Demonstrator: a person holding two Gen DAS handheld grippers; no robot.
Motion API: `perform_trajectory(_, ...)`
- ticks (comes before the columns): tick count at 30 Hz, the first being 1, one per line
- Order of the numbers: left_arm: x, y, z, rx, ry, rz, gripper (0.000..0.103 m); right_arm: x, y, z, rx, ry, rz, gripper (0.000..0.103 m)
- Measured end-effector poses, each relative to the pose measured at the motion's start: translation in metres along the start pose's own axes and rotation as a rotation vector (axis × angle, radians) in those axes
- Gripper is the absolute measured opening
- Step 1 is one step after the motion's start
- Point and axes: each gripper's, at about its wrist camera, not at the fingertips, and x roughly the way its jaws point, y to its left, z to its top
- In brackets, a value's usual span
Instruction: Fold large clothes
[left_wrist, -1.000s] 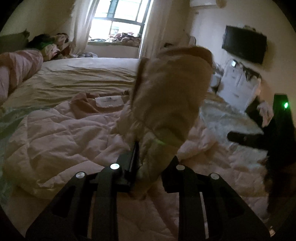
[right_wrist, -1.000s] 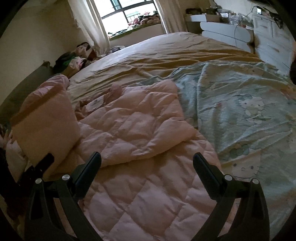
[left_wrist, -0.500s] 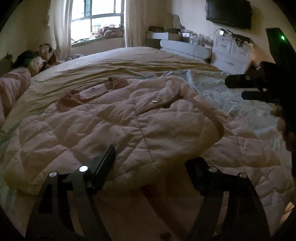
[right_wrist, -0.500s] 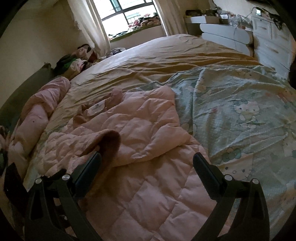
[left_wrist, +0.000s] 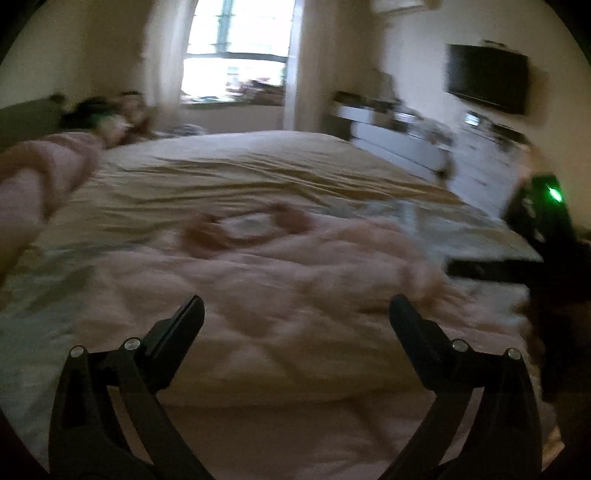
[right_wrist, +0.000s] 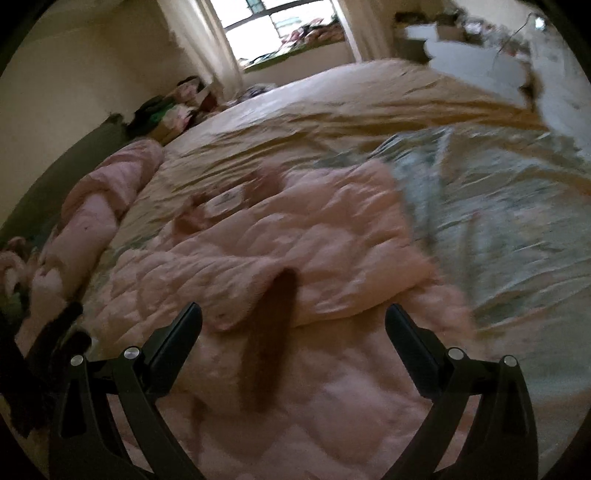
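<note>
- The left gripper (left_wrist: 295, 314) is hovering with its fingers (left_wrist: 181, 332) spread wide and nothing between them — the pink quilted coat (left_wrist: 295, 295) is lying directly ahead of and below the gap, filling the space from one finger to the other.
- The right gripper (right_wrist: 293, 314) is also hanging with its fingers (right_wrist: 406, 332) spread and holding nothing; the same pink quilted coat (right_wrist: 314, 240) is spreading out in front of them on the bed (right_wrist: 332, 99).
- Just beyond the right fingers, slightly toward the left one, a folded-over flap of the coat is showing its brown cuff (right_wrist: 273, 332), which is running from between the fingers away and a little to the right — this is the nearest edge to pinch.
- The coat's long axis is running away from both pairs of fingers, toward the collar and white label (right_wrist: 225, 199) at the far end.
- From the left wrist view the right gripper (left_wrist: 539, 229) is sitting off beyond the right finger, near the coat's right edge, so each gripper is looking closest to its own side of the garment.
- Judging by this, the next fold is depending on the right fingers closing on the flap ahead, while the left fingers are facing a smooth stretch with no raised edge.
- Both views are blurring, so seams and small details cannot be told.
</note>
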Motion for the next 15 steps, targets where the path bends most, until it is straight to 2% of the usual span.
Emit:
perform_trajectory(2,-0.004,0.03,0.003,-0.059,-0.015,0.098,0.094,0.015,0.007,-0.002,0.029,0.028,0.062,0.099)
perform_trajectory(5,-0.011,0.08,0.003,-0.196,-0.019,0.16,0.094,0.039,0.014,0.0,0.068,0.061,0.103,0.098)
perform_trajectory(6,-0.014,0.095,0.003,-0.238,-0.024,0.172,0.094,0.048,0.015,0.001,0.081,0.073,0.106,0.093)
perform_trajectory(7,-0.019,0.111,0.001,-0.286,-0.031,0.188,0.094,0.053,0.015,0.003,0.09,0.083,0.112,0.081)
perform_trajectory(11,-0.036,0.165,-0.009,-0.458,-0.052,0.245,0.094,0.078,0.006,0.008,0.173,0.111,0.143,0.06)
perform_trajectory(13,-0.043,0.18,-0.013,-0.505,-0.059,0.266,0.093,0.086,0.007,0.009,0.165,0.115,0.156,0.045)
perform_trajectory(15,-0.047,0.192,-0.019,-0.548,-0.065,0.275,0.093,0.089,0.009,0.009,0.144,0.121,0.176,0.041)
